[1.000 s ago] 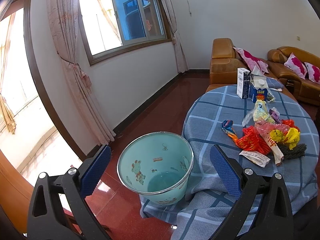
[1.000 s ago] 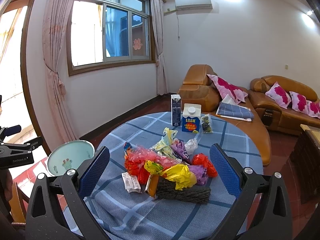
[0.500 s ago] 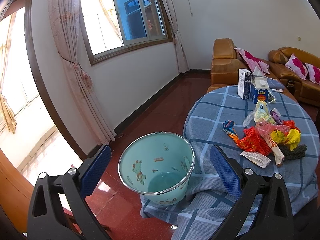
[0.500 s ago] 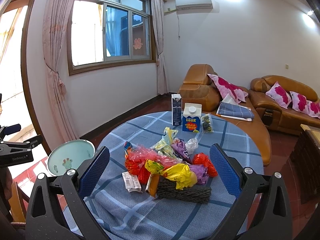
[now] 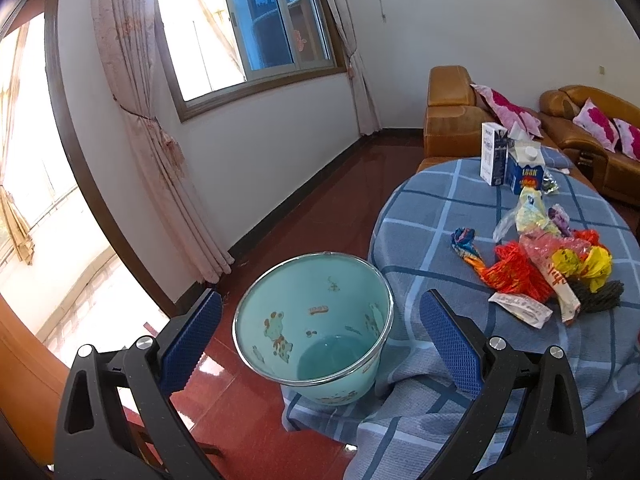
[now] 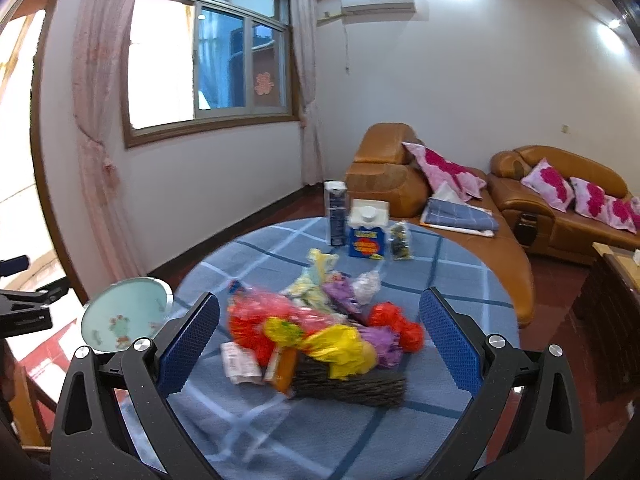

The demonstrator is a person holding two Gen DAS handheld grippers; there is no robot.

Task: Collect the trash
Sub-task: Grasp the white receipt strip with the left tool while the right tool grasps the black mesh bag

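Over the blue checked tablecloth [image 6: 460, 276] my right gripper [image 6: 319, 340], wide open and empty, has moved closer to the trash pile [image 6: 320, 332], while my left gripper [image 5: 320, 344], also open and empty, stays above the bin [image 5: 316, 320], so picking can begin.

You've got one teal bin [image 5: 316, 328], two cartons [image 6: 367, 232] at the far side, one messy wrapper pile [image 6: 320, 332], and three pink cushions [image 6: 444, 170].
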